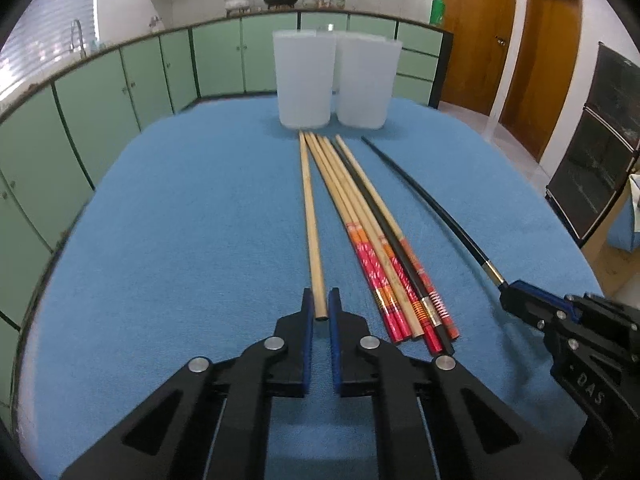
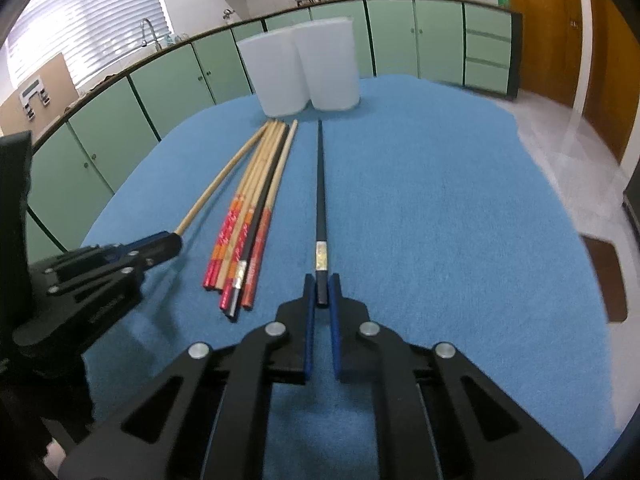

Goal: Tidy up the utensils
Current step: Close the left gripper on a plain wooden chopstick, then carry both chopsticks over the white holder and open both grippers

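Observation:
My left gripper [image 1: 321, 304] is shut on the near end of a plain wooden chopstick [image 1: 310, 216], which points away toward two white translucent cups [image 1: 304, 80]. My right gripper [image 2: 321, 290] is shut on the near end of a black chopstick [image 2: 320, 184] with a silver band. Between them lies a bundle of wooden chopsticks with red patterned ends and one black chopstick [image 1: 384, 248], also seen in the right wrist view [image 2: 256, 208]. The right gripper shows in the left wrist view [image 1: 516, 300]; the left gripper shows in the right wrist view [image 2: 168, 244].
Everything lies on a blue cloth-covered table [image 1: 180, 240]. The two cups [image 2: 304, 72] stand side by side at the far edge. Green kitchen cabinets [image 1: 120, 80] run behind, wooden doors [image 1: 480, 32] at right, a dark oven [image 1: 600, 140] far right.

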Demonstrator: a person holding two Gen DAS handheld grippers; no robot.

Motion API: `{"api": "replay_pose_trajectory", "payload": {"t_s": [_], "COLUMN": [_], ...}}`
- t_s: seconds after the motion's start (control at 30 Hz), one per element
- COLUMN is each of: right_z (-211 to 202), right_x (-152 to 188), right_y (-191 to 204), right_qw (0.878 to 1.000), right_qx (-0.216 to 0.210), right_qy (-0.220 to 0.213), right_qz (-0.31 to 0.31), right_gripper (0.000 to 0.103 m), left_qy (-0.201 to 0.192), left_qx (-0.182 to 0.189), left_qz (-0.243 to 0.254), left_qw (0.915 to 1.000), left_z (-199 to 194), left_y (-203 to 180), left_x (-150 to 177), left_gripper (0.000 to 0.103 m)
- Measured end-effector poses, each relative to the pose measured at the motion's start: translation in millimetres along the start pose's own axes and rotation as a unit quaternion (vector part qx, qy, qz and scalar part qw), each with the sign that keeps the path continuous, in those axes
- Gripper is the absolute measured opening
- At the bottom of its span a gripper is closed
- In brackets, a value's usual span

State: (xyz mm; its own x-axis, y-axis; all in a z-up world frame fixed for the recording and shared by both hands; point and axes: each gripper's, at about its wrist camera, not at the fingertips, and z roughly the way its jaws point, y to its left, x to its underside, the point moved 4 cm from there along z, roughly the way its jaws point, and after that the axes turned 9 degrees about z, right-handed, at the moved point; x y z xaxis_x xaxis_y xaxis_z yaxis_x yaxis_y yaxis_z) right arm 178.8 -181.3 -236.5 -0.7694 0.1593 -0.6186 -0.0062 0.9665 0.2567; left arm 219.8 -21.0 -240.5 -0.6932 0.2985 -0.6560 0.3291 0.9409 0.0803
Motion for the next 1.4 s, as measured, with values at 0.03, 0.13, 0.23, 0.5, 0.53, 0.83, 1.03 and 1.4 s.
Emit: {"api": "replay_pose_trajectory", "payload": {"t_s": [0.03, 0.13, 0.23, 0.5, 0.53, 0.83, 1.03, 1.4], "right_z": [-3, -18, -32, -73, -77, -98, -93, -131], "right_x": [-3, -15, -28, -80, -86, -146, -179, -260], "right_y": [1, 4, 8, 18, 19, 28, 40, 54], "right_qw": [1.000, 1.000, 0.999, 0.994, 0.994, 0.990, 0.991, 0.982], "right_qx": [-0.002, -0.009, -0.014, -0.024, -0.026, -0.041, -0.064, -0.088], "right_qy": [-0.003, -0.022, -0.043, -0.103, -0.108, -0.132, -0.110, -0.152], "right_qz": [-0.001, -0.001, -0.003, -0.015, -0.017, -0.037, -0.047, -0.071], "right_gripper": [0.006, 0.006, 0.006, 0.006, 0.006, 0.006, 0.006, 0.006], "left_qy": [-0.007, -0.026, -0.050, -0.127, -0.137, -0.176, -0.173, -0.236], "left_qx": [-0.004, -0.008, -0.013, -0.020, -0.020, -0.008, 0.013, 0.017], "left_qz": [0.005, 0.008, 0.006, 0.000, 0.002, 0.007, -0.001, 0.007], "left_qw": [1.0000, 0.9996, 0.9986, 0.9917, 0.9903, 0.9843, 0.9848, 0.9716], "left_z": [-7, -29, -49, -100, -106, -123, -114, -150], "left_y": [1, 6, 12, 30, 31, 39, 50, 62], "left_x": [-2, -10, -21, -68, -76, -126, -149, -209], "left_gripper": [0.007, 0.007, 0.007, 0.007, 0.007, 0.007, 0.007, 0.007]}}
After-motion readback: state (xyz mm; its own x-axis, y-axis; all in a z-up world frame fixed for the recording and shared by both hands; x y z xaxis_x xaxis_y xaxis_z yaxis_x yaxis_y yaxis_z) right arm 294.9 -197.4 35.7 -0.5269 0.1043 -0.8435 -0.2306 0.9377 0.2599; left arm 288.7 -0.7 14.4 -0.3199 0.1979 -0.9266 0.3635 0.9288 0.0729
